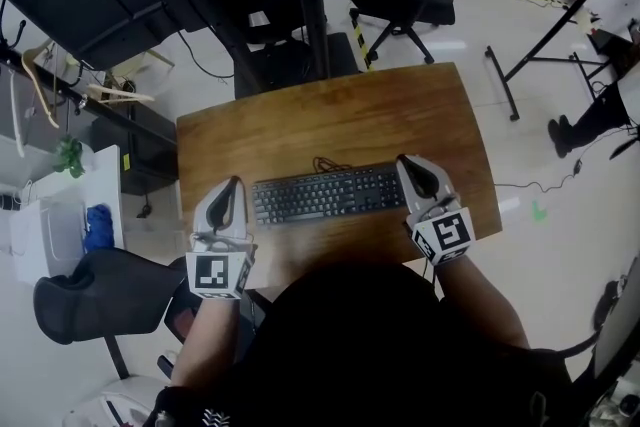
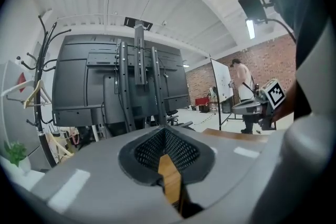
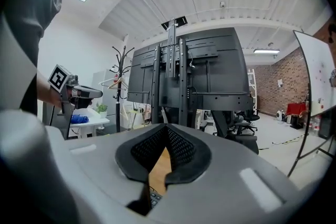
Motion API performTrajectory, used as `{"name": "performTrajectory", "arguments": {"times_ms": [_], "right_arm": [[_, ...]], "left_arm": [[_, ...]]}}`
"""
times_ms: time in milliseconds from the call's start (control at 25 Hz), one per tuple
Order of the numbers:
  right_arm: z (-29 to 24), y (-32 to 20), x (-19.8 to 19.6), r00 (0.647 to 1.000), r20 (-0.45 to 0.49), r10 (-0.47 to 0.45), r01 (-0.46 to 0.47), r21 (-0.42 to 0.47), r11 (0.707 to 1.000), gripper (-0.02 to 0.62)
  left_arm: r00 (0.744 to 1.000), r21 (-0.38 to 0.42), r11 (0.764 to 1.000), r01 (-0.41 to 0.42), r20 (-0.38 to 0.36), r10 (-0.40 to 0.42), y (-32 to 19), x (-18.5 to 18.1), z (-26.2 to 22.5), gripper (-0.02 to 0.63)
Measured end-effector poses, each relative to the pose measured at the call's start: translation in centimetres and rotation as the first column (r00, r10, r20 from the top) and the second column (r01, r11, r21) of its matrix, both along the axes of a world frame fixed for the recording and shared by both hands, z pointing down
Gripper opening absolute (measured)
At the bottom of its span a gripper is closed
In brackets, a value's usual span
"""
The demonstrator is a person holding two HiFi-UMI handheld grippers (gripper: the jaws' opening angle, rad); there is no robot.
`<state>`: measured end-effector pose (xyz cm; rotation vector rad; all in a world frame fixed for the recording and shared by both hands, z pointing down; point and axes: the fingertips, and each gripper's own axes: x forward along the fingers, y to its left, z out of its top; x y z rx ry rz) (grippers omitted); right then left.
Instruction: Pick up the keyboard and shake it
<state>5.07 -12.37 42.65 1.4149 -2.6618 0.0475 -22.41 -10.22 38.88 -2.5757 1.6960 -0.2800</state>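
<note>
Flat on the brown wooden table (image 1: 330,120), near its front edge: black rectangular plastic keyboard (image 1: 328,194). Just beside its left end, grey left gripper (image 1: 234,183), jaws pressed together on nothing. At its right end, grey right gripper (image 1: 404,160), likewise closed tip to tip.

A wooden table (image 1: 330,120) (warm brown) carries a black keyboard (image 1: 328,194).
</note>
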Motion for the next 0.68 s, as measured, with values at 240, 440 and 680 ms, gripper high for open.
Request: {"name": "performTrajectory", "arguments": {"times_ms": [240,440,680], "right_arm": [[-0.3,-0.4,0.5,1.000,-0.003,-0.001,0.001,0.004,1.000,0.002],[-0.9,-0.7,0.9,1.000,0.002,-0.004,0.004,0.017,1.000,0.001],[-0.9,-0.9,1.1,1.000,0.003,-0.020,0.020,0.025,0.999,0.001]], "left_arm": [[1.000,0.010,1.000,0.000,0.031,-0.001,0.1,1.2,-1.2,-0.003],[0.999,0.008,1.000,0.013,0.045,-0.014,0.1,1.4,-1.6,-0.002],[0.998,0.005,1.000,0.023,0.051,-0.023,0.2,1.7,-1.5,-0.002]]}}
